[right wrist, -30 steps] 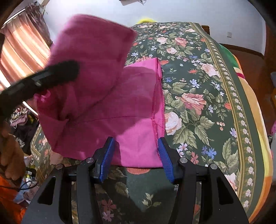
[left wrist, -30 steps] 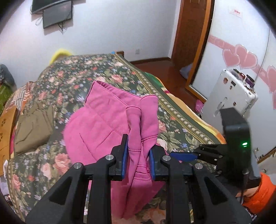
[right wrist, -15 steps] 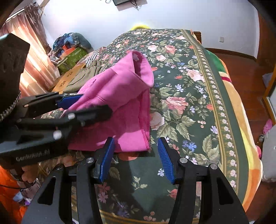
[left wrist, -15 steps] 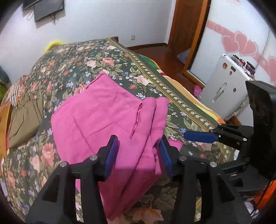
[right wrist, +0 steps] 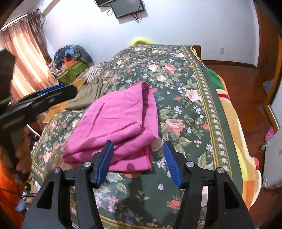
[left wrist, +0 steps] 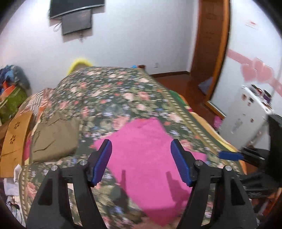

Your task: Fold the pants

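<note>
Pink pants (right wrist: 119,126): folded into a thick, layered bundle, lying on the bed near its foot end; the folded edges face the right wrist camera, with a hem running across the upper layer.
Bed (right wrist: 185,98): covered by a dark green floral spread with a patterned border strip along its right side.
Left hand-held gripper (left wrist: 141,162): released; its jaws have just been opening and now stand wide apart above the pants, with nothing pressed between the blue pads. The left wrist view is blurred.
Right hand-held gripper (right wrist: 139,162): released too; its jaws have just been opening a little, and the near corner of the bundle shows between the pads without either pad pressing on it.
Olive garment (left wrist: 54,139): lies on the bed to the left of the pants, apart from them.
Cardboard piece (left wrist: 15,133): tan, with flower cut-outs, at the bed's left edge beside the olive garment.
Screen (right wrist: 127,7): dark, mounted on the white wall beyond the bed.
Curtain (right wrist: 26,58): pinkish, at the far left in the right wrist view.
</note>
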Demonstrator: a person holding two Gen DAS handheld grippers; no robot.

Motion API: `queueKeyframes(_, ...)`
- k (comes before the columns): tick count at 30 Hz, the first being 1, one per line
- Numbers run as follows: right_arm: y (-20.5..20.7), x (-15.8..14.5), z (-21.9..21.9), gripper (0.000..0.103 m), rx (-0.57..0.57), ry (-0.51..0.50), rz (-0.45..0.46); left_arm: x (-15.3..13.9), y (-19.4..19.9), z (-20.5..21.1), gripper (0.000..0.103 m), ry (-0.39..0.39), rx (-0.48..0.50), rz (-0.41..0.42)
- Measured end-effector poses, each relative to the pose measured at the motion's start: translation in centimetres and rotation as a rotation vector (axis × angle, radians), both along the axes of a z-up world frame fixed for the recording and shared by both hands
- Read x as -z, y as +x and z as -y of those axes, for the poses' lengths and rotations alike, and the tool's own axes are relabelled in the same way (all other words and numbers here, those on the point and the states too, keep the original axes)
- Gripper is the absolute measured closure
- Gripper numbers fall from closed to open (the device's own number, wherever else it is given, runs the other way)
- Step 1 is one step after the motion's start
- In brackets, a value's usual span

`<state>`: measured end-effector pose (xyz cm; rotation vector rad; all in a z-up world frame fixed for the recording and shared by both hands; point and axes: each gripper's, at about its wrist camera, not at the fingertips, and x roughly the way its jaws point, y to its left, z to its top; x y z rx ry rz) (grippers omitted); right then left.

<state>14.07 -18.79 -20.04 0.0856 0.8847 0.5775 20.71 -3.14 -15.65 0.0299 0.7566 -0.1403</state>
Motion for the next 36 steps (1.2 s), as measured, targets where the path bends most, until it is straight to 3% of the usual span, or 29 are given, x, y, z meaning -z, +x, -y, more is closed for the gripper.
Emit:
queueKeyframes(6,0.6,-0.5,-1.3,0.041,-0.006,0.011,0.003,2.2,4.6,-4.9,0.034,0.035,-0.074,-0.079)
queueKeyframes(11,1.3,0.2,-2.5,0.035,-0.014,0.042,-0.056,3.5,6.9,-6.7,0.034,0.045,-0.083,-0.105)
queueKeyframes(17,1.9,1.8,-4.1,0.026,-0.019,0.014,-0.100,5.6,10.0,-5.8,0.034,0.069,-0.007,-0.143)
queueKeyframes(25,3.6,4.1,-4.0,0.026,-0.017,-0.042,-0.148,10.1,13.3,-4.5,0.034,0.114,0.053,-0.231)
queueKeyframes(29,4.6,4.5,-3.4,0.026,-0.026,-0.080,-0.133,11.4,13.6,-4.6,0.043,0.117,0.096,-0.247)
queueKeyframes(36,7.5,5.3,-1.8,0.026,0.003,-0.171,-0.101,11.7,12.8,-6.0,0.061,0.036,0.122,-0.275)
